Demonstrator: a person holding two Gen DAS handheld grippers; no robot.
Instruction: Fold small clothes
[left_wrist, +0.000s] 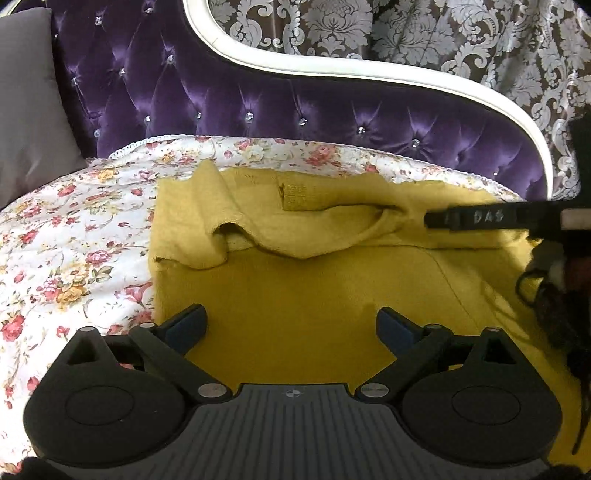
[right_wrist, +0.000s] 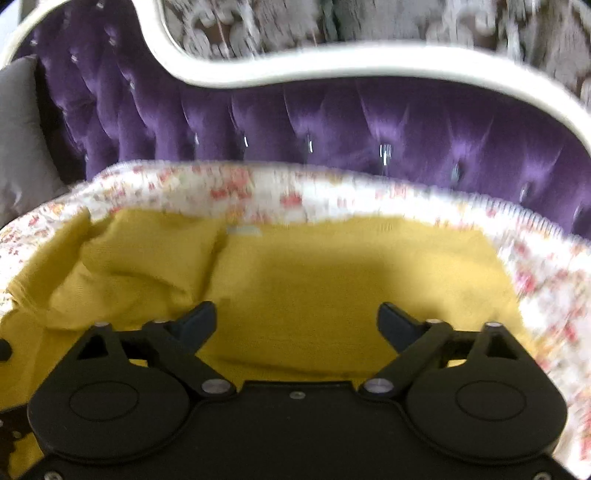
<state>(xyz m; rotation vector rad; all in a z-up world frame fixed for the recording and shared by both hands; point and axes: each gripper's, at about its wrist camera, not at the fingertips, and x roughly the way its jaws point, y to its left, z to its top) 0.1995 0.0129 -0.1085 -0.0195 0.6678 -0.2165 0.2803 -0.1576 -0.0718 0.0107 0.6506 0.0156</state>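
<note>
Sweater (left_wrist: 295, 295) in mustard yellow lies on the flowery bedspread (left_wrist: 55, 240), right under both tongs: left (left_wrist: 290, 323) and right (right_wrist: 297, 319) both spread wide, holding nothing.

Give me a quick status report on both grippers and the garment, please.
Left gripper open, right gripper open, both over the yellow garment. Garment part-folded on floral bedspread, sleeve rumpled. Nothing in the way.

Left gripper (left_wrist: 291, 325) jaws spread wide; right gripper (right_wrist: 297, 321) likewise.
</note>
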